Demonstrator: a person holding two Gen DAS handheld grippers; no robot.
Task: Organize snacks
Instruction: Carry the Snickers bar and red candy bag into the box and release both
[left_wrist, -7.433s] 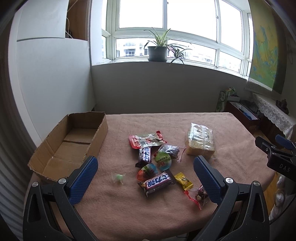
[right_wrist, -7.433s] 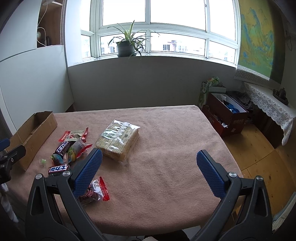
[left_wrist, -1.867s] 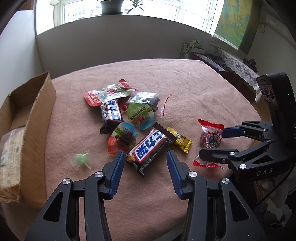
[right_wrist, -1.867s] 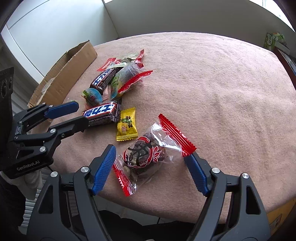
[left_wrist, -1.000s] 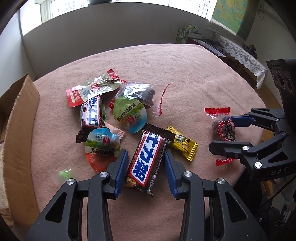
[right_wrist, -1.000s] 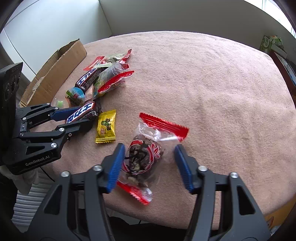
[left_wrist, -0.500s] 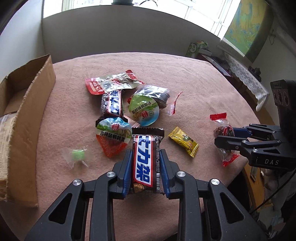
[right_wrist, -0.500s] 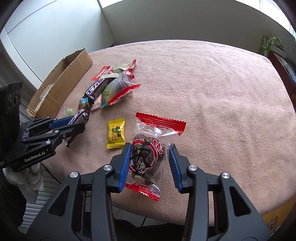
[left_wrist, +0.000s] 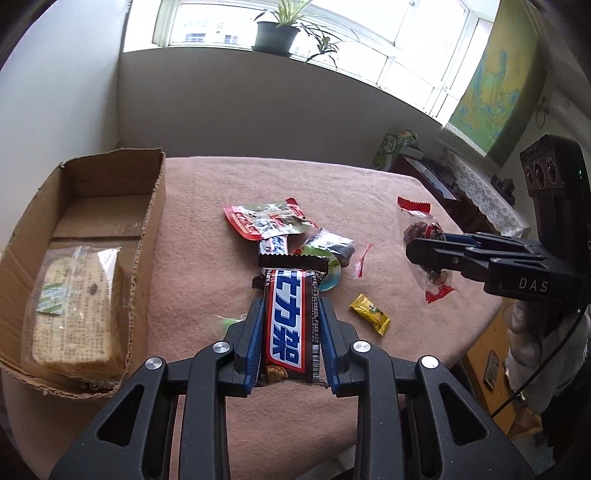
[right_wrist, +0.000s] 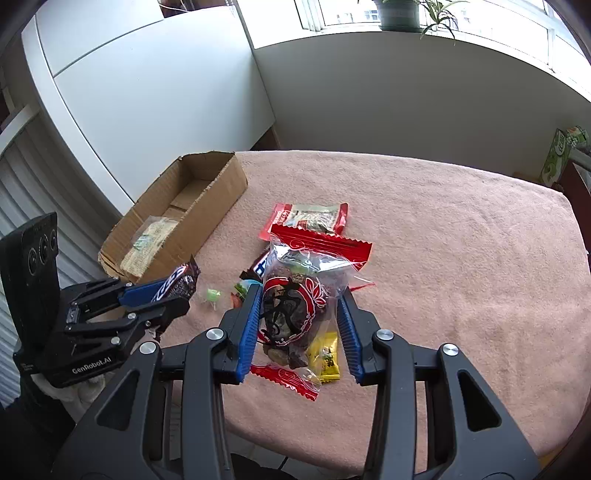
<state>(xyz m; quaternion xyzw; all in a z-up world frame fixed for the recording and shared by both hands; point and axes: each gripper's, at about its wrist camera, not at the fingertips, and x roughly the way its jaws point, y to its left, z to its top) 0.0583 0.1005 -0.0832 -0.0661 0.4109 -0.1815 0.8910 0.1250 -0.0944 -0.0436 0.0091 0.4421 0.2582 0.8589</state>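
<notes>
My left gripper (left_wrist: 291, 306) is shut on a brown chocolate bar (left_wrist: 290, 317) with blue and white lettering, held above the pink tablecloth. My right gripper (right_wrist: 301, 295) is shut on a clear bag of dark snacks (right_wrist: 295, 299) with red crimped ends, also lifted off the cloth. Each gripper shows in the other view: the left gripper (right_wrist: 173, 291) with the chocolate bar (right_wrist: 181, 280), the right gripper (left_wrist: 421, 245) with the clear bag (left_wrist: 424, 236). The cardboard box (left_wrist: 147, 236) at the left holds a wrapped cake block (left_wrist: 74, 306).
Loose on the cloth lie a red-edged packet (left_wrist: 269, 221), another chocolate bar (left_wrist: 275, 243), a dark clear bag (left_wrist: 332, 245), a yellow candy (left_wrist: 369, 314) and a small green sweet (right_wrist: 213, 295). The table edge (left_wrist: 480, 332) drops off at the right.
Both grippers closed on their snacks and lifted them off the cloth. The views rose and swung left, bringing the box and its cake block into fuller sight.
</notes>
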